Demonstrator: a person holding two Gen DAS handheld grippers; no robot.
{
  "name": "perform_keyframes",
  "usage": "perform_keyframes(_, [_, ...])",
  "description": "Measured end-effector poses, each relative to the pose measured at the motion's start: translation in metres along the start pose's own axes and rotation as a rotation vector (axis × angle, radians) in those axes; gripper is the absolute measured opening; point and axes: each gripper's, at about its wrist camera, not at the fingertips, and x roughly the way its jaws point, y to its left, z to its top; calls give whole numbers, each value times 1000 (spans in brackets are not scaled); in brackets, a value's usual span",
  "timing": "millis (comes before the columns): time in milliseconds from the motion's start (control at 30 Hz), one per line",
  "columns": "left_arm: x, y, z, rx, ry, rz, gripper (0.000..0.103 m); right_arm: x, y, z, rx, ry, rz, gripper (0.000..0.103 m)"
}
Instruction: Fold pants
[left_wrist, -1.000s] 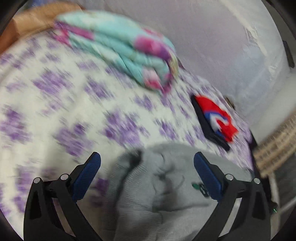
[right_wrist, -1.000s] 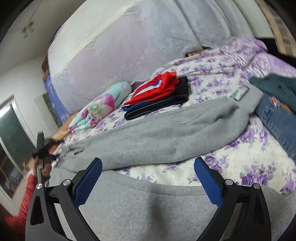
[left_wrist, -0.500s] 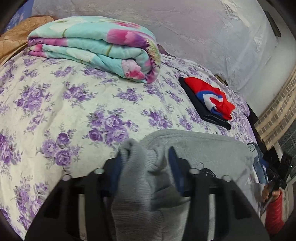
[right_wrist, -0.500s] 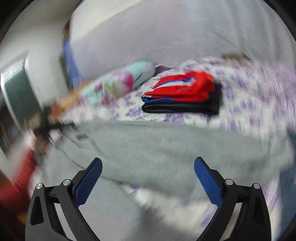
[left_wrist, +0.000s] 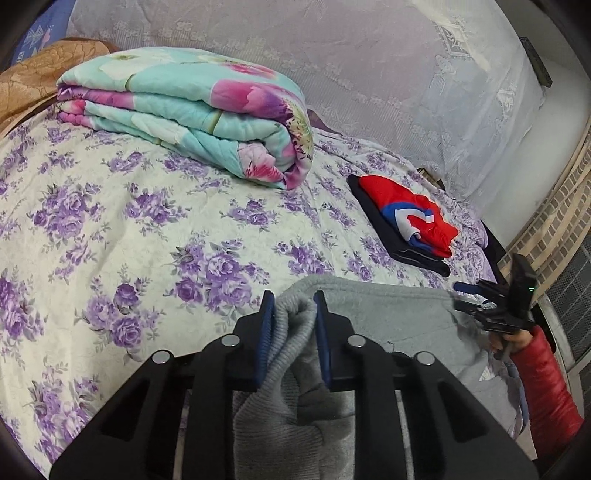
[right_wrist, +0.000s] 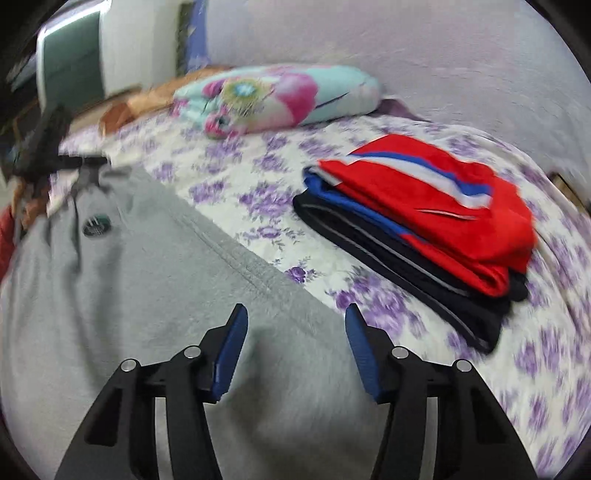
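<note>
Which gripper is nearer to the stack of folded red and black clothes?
Right. The right gripper hangs half open over the grey pants, just beside the stack. The left gripper, shut on the pants' bunched edge, sits well back from it.

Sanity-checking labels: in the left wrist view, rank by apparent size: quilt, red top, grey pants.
1. quilt
2. grey pants, though partly hidden and nearest the camera, so unsure against the quilt
3. red top
</note>
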Motion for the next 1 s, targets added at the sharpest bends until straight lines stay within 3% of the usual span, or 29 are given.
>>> perform_keyframes(100, [3,2,0,-11,17,1,20,20,-8,5,-5,29,22,56])
perform_keyframes(133, [5,4,0,-19,26,-3,22,29,-15,5,26,43,67,56])
perform_keyframes(200, [8,7,0,-31,42,-4,37,41,-22,0,78,69,129,57])
perform_keyframes(267, [14,10,0,-44,60,-2,39,42,-18,-5,73,56,122,56])
perform_keyframes(367, [16,11,0,-48,63,-4,39,38,-9,-5,68,53,95,35])
perform_keyframes(433, [13,9,0,-36,51,-8,32,34,2,-3,51,66,29,20])
perform_keyframes(467, [11,7,0,-27,41,-7,27,31,8,-2,31,70,-8,11])
perform_keyframes(500, [7,4,-1,-9,23,-7,16,26,14,-1,17,69,-38,9])
perform_keyframes(600, [-4,-1,-1,15,-23,-23,15,-9,30,6,19,22,-111,7])
perform_keyframes(767, [-29,-4,-8,-10,-99,-87,14,-96,69,1,25,-106,-133,7])
perform_keyframes(867, [-55,-5,-18,-38,-164,-156,14,-147,101,-22,32,-179,-107,7])
perform_keyframes(1000, [-99,-2,-60,-80,-251,-239,17,-185,154,-76,21,-211,-47,7])
